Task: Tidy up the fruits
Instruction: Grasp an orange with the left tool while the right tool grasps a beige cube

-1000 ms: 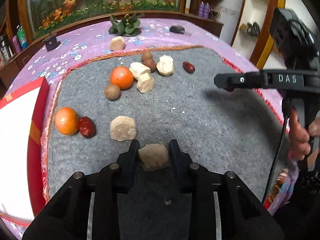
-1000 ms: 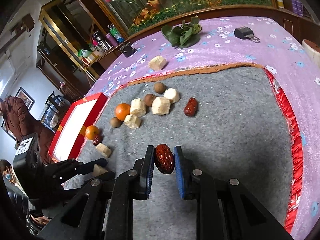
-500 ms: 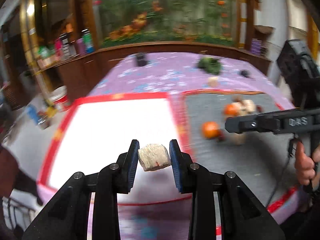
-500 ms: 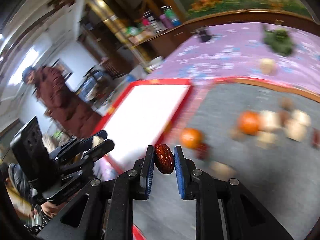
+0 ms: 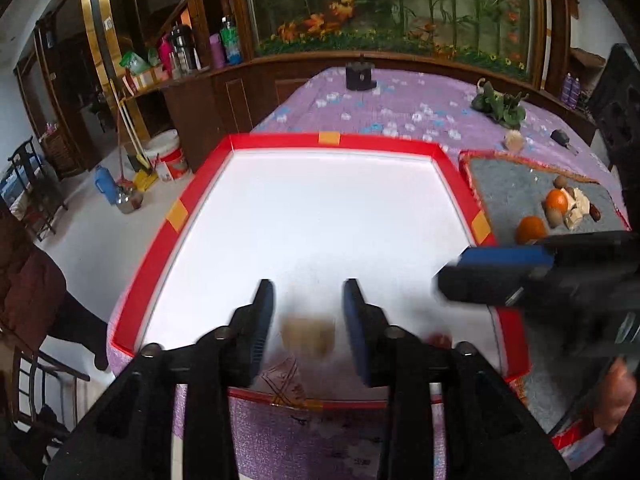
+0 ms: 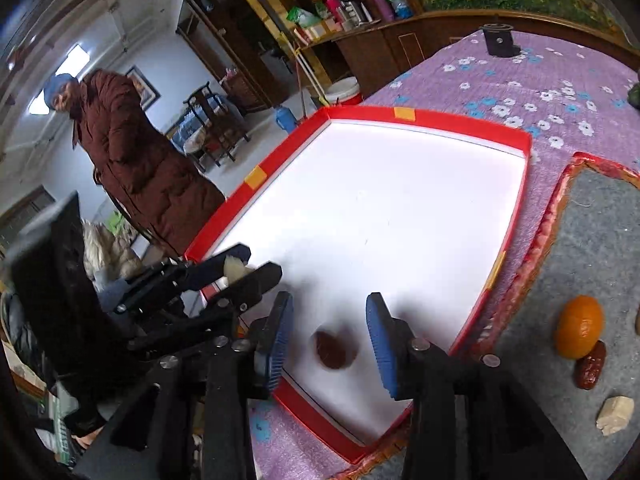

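Observation:
My left gripper is open over the near end of the white tray with a red rim. A blurred beige chunk lies free between its jaws, touching neither. My right gripper is open over the tray's near right corner. A blurred dark red date sits loose between its jaws on the white floor. The right gripper also shows in the left wrist view. The left gripper shows in the right wrist view, the beige chunk between its jaws.
A grey mat right of the tray holds two oranges, brown fruits, beige chunks and a date. A beige chunk lies near the mat's front. A person in a brown coat stands left of the table.
Both grippers swung left from the grey mat to the tray. Both have opened, and the beige chunk and the date are out of their grip.

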Tool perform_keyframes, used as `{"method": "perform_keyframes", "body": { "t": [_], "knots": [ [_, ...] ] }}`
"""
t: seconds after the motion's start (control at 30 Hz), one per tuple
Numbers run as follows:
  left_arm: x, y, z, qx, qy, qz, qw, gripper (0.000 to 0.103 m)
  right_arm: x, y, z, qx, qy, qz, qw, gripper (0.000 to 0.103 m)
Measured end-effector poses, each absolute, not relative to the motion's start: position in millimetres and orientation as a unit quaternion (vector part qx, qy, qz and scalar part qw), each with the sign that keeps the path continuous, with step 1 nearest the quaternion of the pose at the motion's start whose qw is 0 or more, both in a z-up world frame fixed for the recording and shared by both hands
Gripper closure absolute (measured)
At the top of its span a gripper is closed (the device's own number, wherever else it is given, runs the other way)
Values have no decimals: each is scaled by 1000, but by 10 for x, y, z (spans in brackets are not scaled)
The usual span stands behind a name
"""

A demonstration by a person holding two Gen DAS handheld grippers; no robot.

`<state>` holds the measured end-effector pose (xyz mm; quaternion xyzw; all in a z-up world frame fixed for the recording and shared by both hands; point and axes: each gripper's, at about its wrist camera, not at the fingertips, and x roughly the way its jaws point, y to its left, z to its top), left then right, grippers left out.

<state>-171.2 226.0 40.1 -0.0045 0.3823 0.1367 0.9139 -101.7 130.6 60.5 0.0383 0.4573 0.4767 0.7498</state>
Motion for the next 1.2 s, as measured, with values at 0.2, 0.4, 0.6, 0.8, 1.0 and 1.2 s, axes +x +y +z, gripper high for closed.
{"method": "perform_keyframes", "body": {
  "t": [0.2, 0.4, 0.6, 0.8, 1.0, 1.2],
  "knots": [
    [-1777, 1982, 655, 2, 332, 72, 941, 38, -863, 291, 838, 46, 406, 409, 816, 50],
    [-1653, 1509, 639, 57, 337, 26, 940, 37, -862, -351, 558, 23, 436, 363, 823, 48],
    [-1563, 1180, 657, 108, 352, 3, 930, 38, -892, -190, 337, -26, 438, 355, 826, 48],
    [-1437, 1088, 703, 122, 363, -17, 924, 38, -827, -37, 202, -68, 454, 337, 822, 74],
    [-1137, 853, 576, 181, 386, -71, 902, 38, -845, -495, 260, -10, 463, 341, 818, 74],
    [-760, 763, 430, 184, 423, -115, 880, 38, -841, -1098, 348, 72, 465, 325, 821, 74]
  ]
}}
